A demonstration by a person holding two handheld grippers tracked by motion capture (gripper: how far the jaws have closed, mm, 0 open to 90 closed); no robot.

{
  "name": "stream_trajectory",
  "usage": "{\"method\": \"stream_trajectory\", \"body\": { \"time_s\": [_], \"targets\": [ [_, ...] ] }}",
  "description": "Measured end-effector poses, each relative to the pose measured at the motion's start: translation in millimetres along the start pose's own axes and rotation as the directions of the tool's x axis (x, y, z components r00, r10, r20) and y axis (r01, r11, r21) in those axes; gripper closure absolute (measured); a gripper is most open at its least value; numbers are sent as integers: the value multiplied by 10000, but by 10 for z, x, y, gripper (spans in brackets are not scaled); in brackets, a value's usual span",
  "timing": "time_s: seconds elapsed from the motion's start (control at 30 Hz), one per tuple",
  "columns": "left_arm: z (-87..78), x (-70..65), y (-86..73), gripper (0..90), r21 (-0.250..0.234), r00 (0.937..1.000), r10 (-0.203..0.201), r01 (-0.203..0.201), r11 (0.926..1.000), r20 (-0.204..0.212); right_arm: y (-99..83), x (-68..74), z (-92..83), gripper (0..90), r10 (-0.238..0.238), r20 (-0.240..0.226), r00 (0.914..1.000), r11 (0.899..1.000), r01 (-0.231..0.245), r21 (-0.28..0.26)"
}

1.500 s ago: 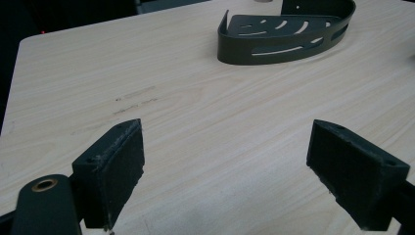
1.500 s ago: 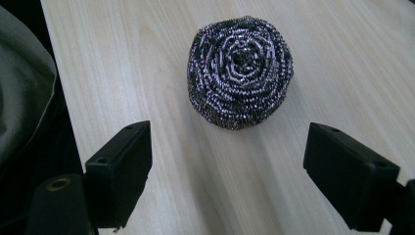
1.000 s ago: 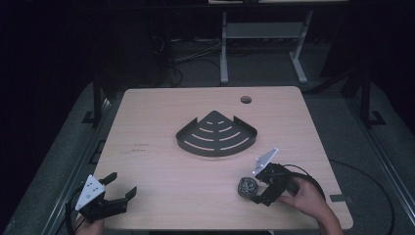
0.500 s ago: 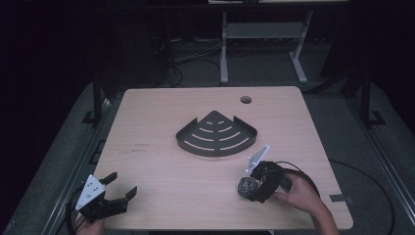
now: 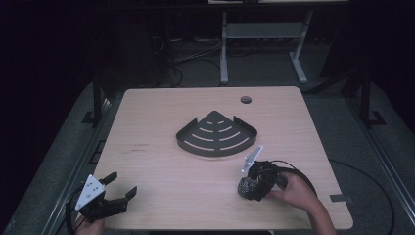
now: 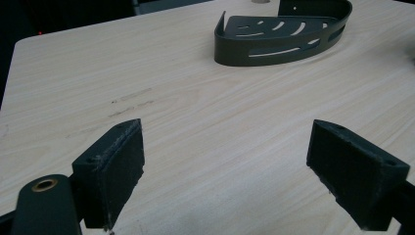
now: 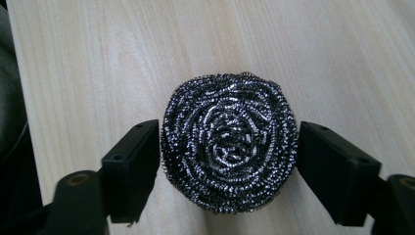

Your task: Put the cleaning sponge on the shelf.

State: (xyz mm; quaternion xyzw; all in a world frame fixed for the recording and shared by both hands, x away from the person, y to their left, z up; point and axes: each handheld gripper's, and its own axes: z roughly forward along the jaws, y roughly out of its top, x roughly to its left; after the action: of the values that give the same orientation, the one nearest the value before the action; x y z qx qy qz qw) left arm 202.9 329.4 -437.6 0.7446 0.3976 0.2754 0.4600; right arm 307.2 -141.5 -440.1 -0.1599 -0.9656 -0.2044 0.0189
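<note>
A round steel wool scourer (image 7: 229, 142) lies on the wooden table, near its front right (image 5: 244, 185). My right gripper (image 7: 229, 154) points down over it; its jaws have just been closing, and both pads touch the scourer's sides. In the high view a hand holds this right gripper (image 5: 249, 189). My left gripper (image 5: 123, 182) rests at the front left corner, open, with bare wood between its pads (image 6: 225, 161). A dark slotted corner shelf (image 5: 217, 152) sits at the table's middle, far ahead of the left jaws (image 6: 274, 46).
The table (image 5: 156, 112) has a round cable hole (image 5: 245, 100) at the back right. A black cable (image 5: 293, 171) loops behind the right gripper. Dark floor, cables and a white stand (image 5: 262, 32) lie beyond the far edge.
The right gripper has shifted left and down over the scourer, and its jaws have drawn in around it. The left gripper has stayed put.
</note>
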Motion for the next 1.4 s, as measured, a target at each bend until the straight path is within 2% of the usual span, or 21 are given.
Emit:
{"method": "stream_trajectory", "body": {
  "time_s": [0.1, 0.57, 0.73, 0.87, 1.07, 1.4],
  "targets": [
    [-3, 3, 1, 133, -2, 10000, 2, -2, 10000, -10, 17, -10, 10, 323, -9, -126, 9999, 9999, 11, 122],
    [-5, -1, 5, 133, -22, 10000, 36, -36, 10000, -19, 26, -35, -49, 341, -11, -283, 9996, 10000, 9, -58],
    [-9, 0, 9, 133, -52, 10000, 39, -39, 10000, -30, 107, -65, -120, 342, -124, -336, 9994, 9998, 118, -189],
    [-15, 3, 11, 133, -47, 10000, 18, -18, 10000, -31, 196, -81, -161, 342, -205, -270, 9994, 9998, 204, -41],
    [-16, 7, 12, 133, -84, 10000, 20, -20, 10000, -30, 316, -123, -225, 342, -397, -358, 9986, 9989, 388, -255],
    [-22, 11, 14, 133, -97, 10000, 26, -27, 9999, -62, 404, -202, -246, 342, -416, -381, 9984, 9989, 406, -253]
  ]
}}
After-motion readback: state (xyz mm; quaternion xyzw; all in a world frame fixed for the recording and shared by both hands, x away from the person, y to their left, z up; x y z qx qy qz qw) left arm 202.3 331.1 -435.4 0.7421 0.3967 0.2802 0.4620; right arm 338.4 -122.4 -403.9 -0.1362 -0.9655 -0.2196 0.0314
